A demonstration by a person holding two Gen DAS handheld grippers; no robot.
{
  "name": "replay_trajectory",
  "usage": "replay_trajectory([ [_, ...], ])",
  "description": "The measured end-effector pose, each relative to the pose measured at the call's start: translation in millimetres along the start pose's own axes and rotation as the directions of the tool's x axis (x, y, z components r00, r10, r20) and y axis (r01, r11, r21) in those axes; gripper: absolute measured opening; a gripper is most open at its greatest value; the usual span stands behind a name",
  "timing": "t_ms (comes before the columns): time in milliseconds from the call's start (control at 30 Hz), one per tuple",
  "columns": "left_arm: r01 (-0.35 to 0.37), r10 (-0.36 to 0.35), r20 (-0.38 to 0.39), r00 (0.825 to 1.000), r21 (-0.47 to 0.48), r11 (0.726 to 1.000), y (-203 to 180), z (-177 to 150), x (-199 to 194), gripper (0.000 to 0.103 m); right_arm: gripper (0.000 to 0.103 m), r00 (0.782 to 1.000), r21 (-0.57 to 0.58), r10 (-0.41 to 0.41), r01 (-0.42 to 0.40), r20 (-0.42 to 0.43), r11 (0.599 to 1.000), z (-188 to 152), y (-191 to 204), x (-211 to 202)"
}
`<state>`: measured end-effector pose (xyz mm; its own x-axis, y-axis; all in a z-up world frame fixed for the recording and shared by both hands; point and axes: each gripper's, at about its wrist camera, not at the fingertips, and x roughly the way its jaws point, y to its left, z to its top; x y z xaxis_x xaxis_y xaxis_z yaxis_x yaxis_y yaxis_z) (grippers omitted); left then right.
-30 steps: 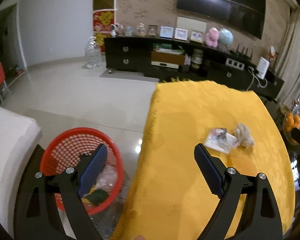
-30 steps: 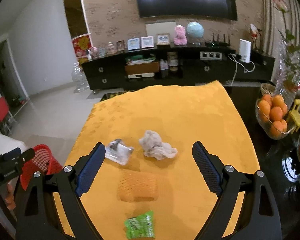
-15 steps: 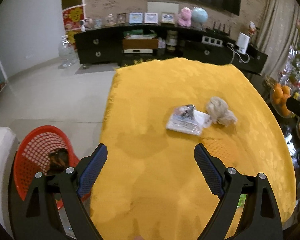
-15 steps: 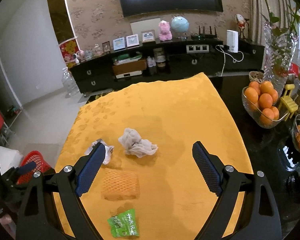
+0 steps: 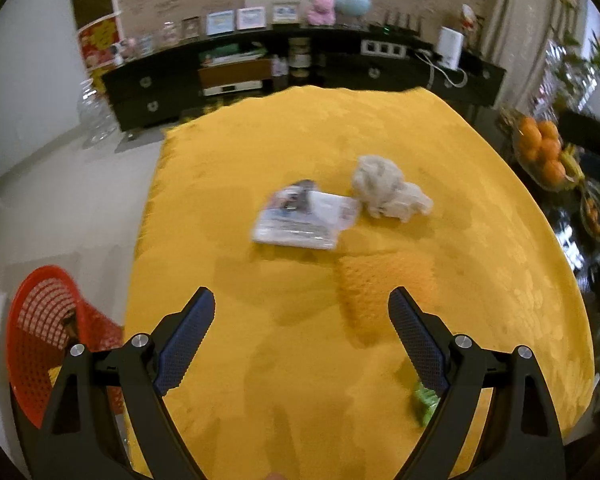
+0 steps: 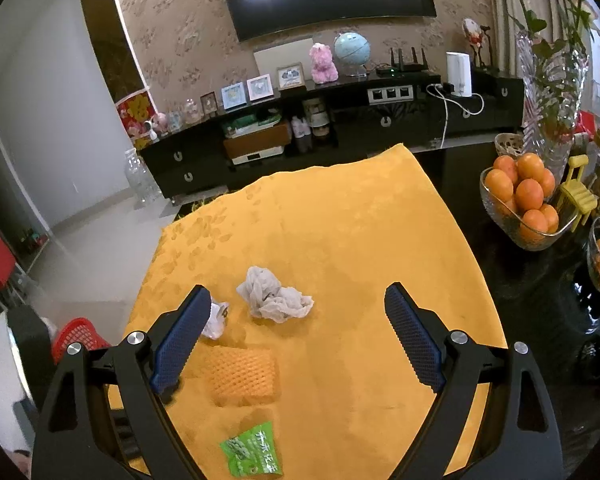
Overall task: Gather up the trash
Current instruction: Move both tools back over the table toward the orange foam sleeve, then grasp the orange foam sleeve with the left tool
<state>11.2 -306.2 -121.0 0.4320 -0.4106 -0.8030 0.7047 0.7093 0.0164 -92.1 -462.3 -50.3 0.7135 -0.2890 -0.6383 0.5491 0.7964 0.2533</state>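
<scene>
On the yellow tablecloth (image 5: pixel 300 152) lie a clear plastic wrapper (image 5: pixel 304 216), a crumpled tissue (image 5: pixel 384 192), an orange foam net (image 5: pixel 384 284) and a green snack packet (image 6: pixel 254 454). My left gripper (image 5: pixel 302 330) hovers open and empty over the cloth's near part, short of the wrapper. My right gripper (image 6: pixel 298 330) is also open and empty; the tissue (image 6: pixel 272 294) and foam net (image 6: pixel 242 372) show between its fingers. A red mesh basket (image 5: pixel 40 344) with trash inside stands on the floor left of the table.
A glass bowl of oranges (image 6: pixel 528 208) and a tall vase (image 6: pixel 548 92) stand on the dark table right of the cloth. A black TV cabinet (image 6: pixel 340 120) lines the far wall. A white seat (image 6: pixel 0 360) sits beside the basket (image 6: pixel 74 336).
My left gripper has swung right from above the red basket to over the yellow cloth, now facing the wrapper and tissue. The right gripper drifted slightly; both stayed open.
</scene>
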Motion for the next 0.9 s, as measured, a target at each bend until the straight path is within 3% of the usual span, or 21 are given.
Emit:
replay_trajectory([
  [333,0.044,-0.037,-0.089,0.995,0.087,0.995,-59,13,48,0.085,0.086,1.0,0.083,0.006,-0.005,-0.002,0.997,9,-25,-5],
  [700,0.037,-0.026,-0.13,0.991,0.082,0.996,-61,10,76,0.084,0.086,1.0,0.114,0.016,-0.013,-0.024,0.993,9,-35,-2],
  [767,0.036,-0.026,-0.132,0.991,0.073,0.997,-59,8,79,0.075,0.086,0.999,0.116,0.018,-0.014,-0.029,0.993,9,-35,-1],
  [900,0.042,-0.036,-0.119,0.992,0.048,0.998,-52,4,80,0.069,0.086,0.999,0.114,0.026,-0.021,-0.042,0.993,7,-33,3],
])
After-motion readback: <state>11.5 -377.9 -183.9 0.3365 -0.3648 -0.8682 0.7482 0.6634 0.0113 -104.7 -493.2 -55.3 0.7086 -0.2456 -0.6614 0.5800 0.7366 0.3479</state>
